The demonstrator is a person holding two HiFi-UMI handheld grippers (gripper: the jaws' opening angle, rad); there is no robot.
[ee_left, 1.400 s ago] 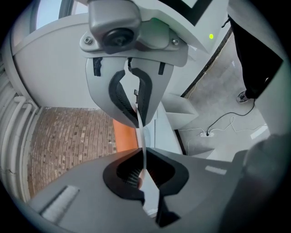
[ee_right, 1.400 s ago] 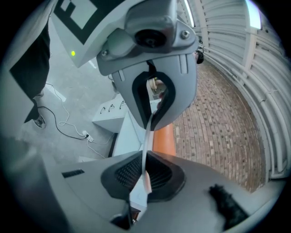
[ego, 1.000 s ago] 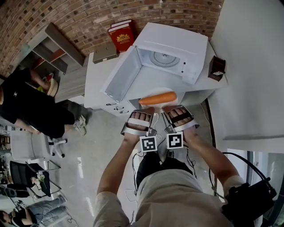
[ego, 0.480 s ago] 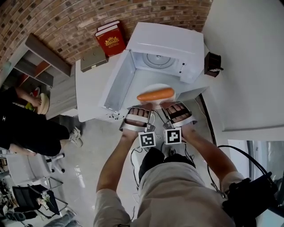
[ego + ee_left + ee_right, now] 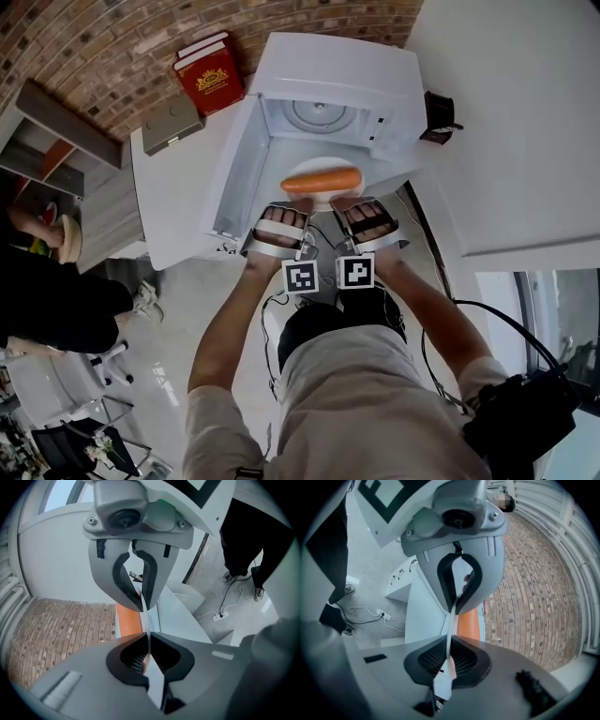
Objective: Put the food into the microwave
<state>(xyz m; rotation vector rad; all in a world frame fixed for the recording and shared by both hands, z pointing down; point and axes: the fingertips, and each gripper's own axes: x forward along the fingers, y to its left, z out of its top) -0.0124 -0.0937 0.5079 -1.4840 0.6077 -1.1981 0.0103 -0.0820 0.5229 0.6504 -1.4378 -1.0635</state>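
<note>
An orange sausage-shaped food (image 5: 322,180) lies on a white plate (image 5: 320,199), held just in front of the open white microwave (image 5: 337,80). The microwave door (image 5: 239,173) swings out to the left and the glass turntable (image 5: 314,112) shows inside. My left gripper (image 5: 302,208) is shut on the plate's near-left rim, and my right gripper (image 5: 343,205) on its near-right rim. In the left gripper view the plate edge (image 5: 154,684) runs between the closed jaws of the left gripper (image 5: 145,620), the food (image 5: 127,620) beyond. The right gripper (image 5: 451,623) likewise pinches the plate edge (image 5: 443,684) beside the food (image 5: 468,620).
The microwave stands on a white counter (image 5: 169,211) against a brick wall. Red books (image 5: 208,73) and a grey box (image 5: 169,124) lie to its left, a small black object (image 5: 438,117) to its right. Another person (image 5: 47,291) stands at the left; cables lie on the floor.
Both grippers have carried the plate with the food forward and a little down, closer to the microwave opening. The grip on the plate is unchanged.
</note>
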